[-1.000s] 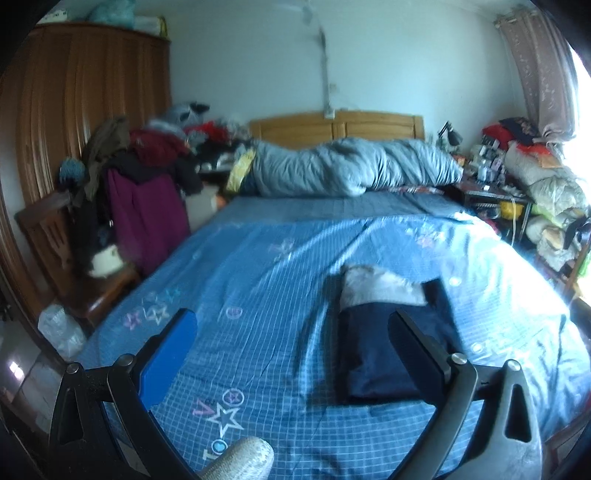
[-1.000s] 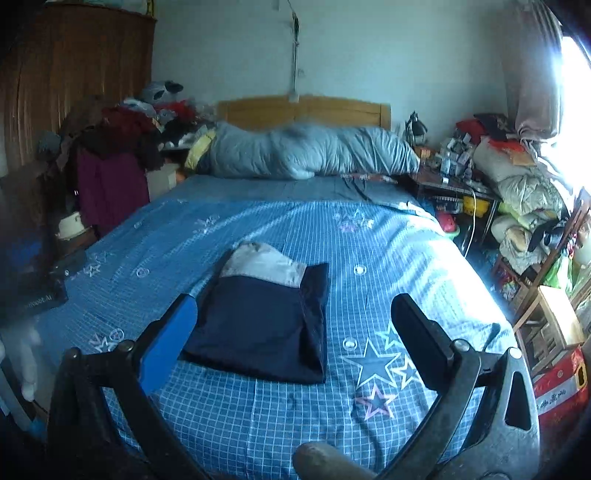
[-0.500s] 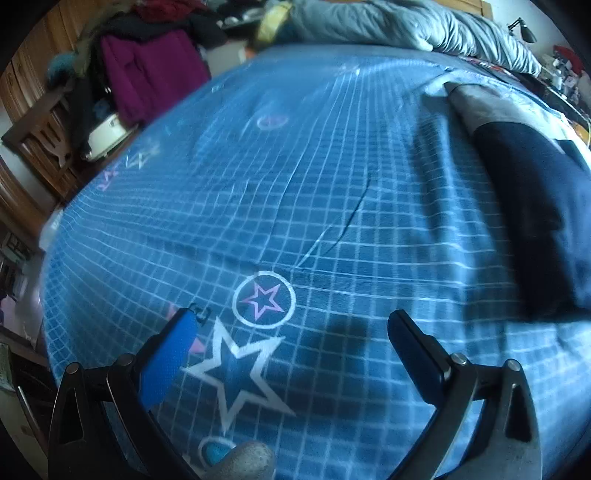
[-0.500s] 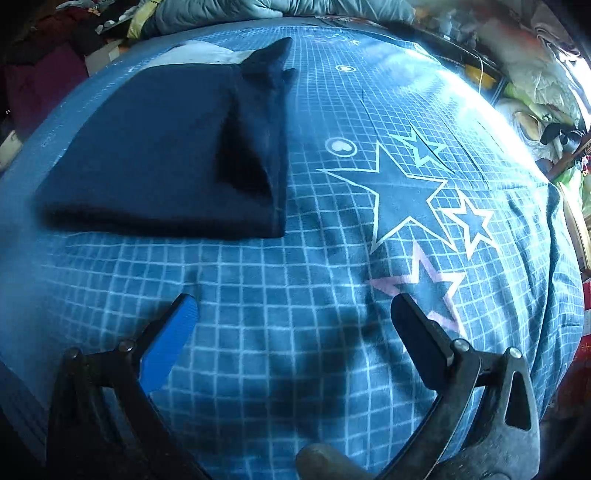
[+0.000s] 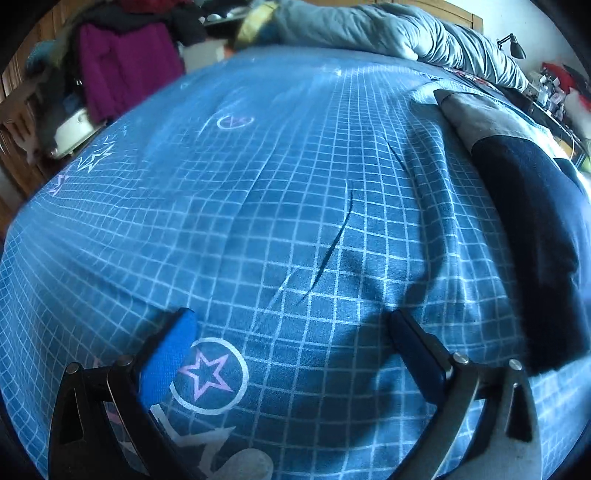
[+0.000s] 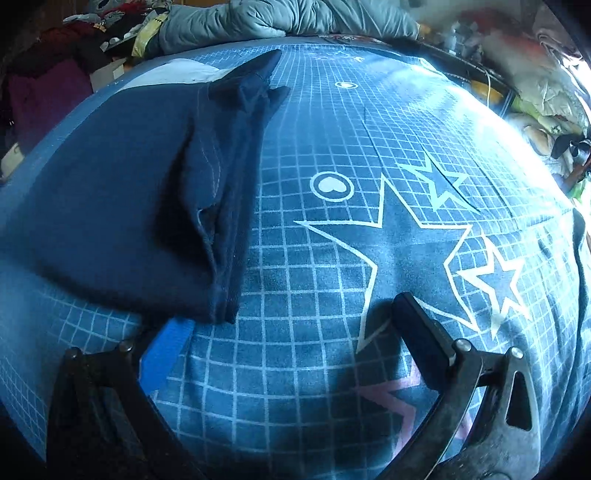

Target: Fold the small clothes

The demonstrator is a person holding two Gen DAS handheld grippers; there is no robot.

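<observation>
In my left view the folded navy garment point(image 5: 532, 221) runs off the right edge, its far side unseen. In my right view my blue pad point(image 6: 166, 350) tucks under its near corner, tip hidden. The clutter point(image 6: 535, 55) beyond the bed is blurred past telling

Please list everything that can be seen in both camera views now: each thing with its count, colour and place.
garment: one, navy with a grey part, folded on the bed sheet, just ahead of the right tongs.
bed sheet: one, blue with white grid and stars, covers the bed.
duvet: one, grey-blue, bunched at the head of the bed.
clothes pile: one, purple and dark, left of the bed.
desk lamp: one, black, far right.
left tongs: open, low over bare sheet.
right tongs: open, at the garment's near corner.
</observation>
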